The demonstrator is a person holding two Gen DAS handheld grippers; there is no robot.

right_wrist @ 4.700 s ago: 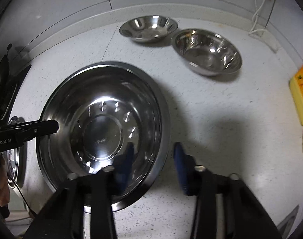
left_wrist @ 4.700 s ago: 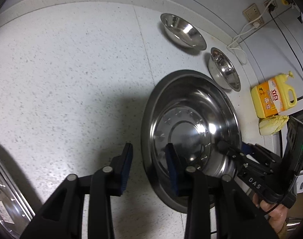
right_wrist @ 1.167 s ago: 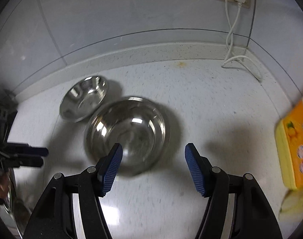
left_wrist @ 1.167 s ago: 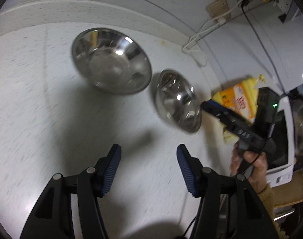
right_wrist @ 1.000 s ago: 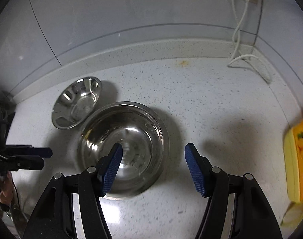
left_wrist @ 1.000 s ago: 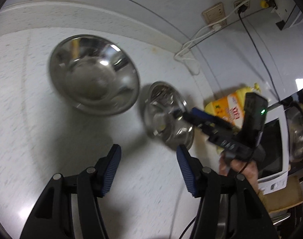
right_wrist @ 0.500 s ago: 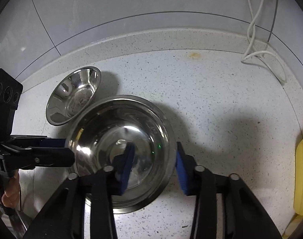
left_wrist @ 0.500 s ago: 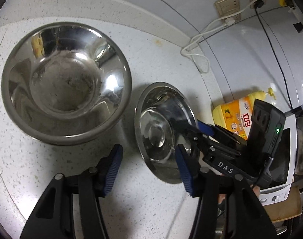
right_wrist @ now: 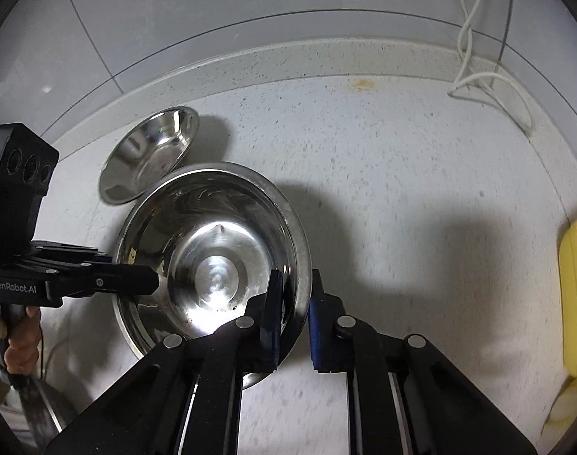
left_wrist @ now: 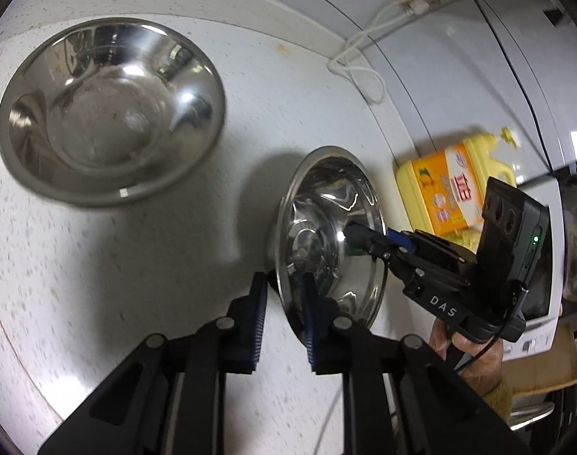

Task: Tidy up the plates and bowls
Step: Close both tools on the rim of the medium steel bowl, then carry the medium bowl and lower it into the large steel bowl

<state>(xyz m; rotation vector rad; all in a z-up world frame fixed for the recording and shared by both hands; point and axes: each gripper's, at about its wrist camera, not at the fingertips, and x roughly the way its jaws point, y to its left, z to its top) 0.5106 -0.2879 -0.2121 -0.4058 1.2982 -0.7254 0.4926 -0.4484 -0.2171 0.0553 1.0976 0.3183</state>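
Note:
A steel bowl (left_wrist: 326, 208) (right_wrist: 212, 235) rests on the speckled white counter (left_wrist: 99, 284), and both grippers are at its rim. In the right wrist view my right gripper (right_wrist: 295, 278) is shut on the bowl's right rim. My left gripper (left_wrist: 283, 282) straddles the opposite rim. Its jaws are closing, and a thin gap still shows beside the outer pad. Each tool appears in the other's view: the right gripper (left_wrist: 354, 235) and the left gripper (right_wrist: 152, 284). A second steel bowl (left_wrist: 110, 125) (right_wrist: 152, 155) sits just behind, untouched.
A yellow detergent bottle (left_wrist: 455, 189) (right_wrist: 576, 303) stands at the counter's right end beside a white appliance (left_wrist: 553, 284). A white cable (left_wrist: 356, 72) (right_wrist: 489, 87) lies by the back wall. A person's hand (left_wrist: 474, 349) holds the right tool.
Both grippers came down onto the nearer bowl. The right jaws narrowed and closed on its rim, and the left jaws went from wide to a narrow gap around the opposite rim.

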